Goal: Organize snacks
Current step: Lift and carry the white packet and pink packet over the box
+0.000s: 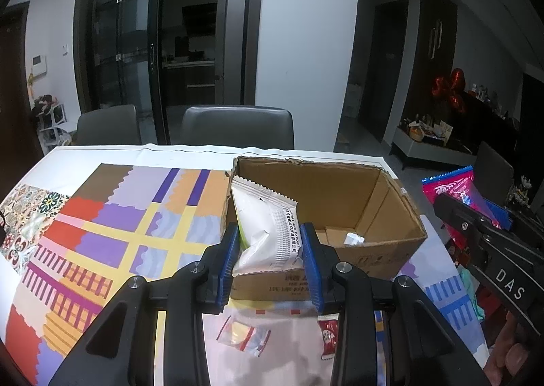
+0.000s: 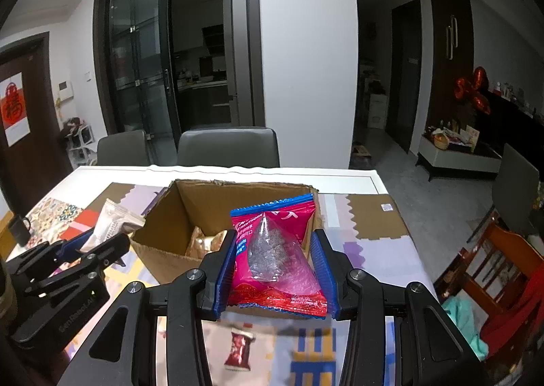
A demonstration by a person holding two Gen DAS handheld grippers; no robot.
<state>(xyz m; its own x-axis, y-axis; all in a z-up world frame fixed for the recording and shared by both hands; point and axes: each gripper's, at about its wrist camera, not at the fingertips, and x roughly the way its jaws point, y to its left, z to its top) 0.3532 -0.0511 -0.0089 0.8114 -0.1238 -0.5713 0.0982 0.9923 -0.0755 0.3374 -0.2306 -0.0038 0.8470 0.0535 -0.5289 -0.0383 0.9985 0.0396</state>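
My left gripper (image 1: 270,243) is shut on a white snack packet (image 1: 263,229) and holds it above the near left corner of an open cardboard box (image 1: 343,188). My right gripper (image 2: 274,258) is shut on a red and blue snack packet (image 2: 275,250) and holds it above the box's (image 2: 163,233) near right side. A gold packet (image 2: 204,243) lies inside the box. The right gripper with its red packet (image 1: 452,188) shows at the right of the left wrist view. The left gripper with its white packet (image 2: 110,222) shows at the left of the right wrist view.
A clear wrapped candy (image 1: 243,340) and a small red candy (image 1: 329,335) lie on the patterned tablecloth (image 1: 112,216) in front of the box. Two grey chairs (image 1: 238,126) stand at the table's far side. A wooden chair (image 2: 499,267) is at the right.
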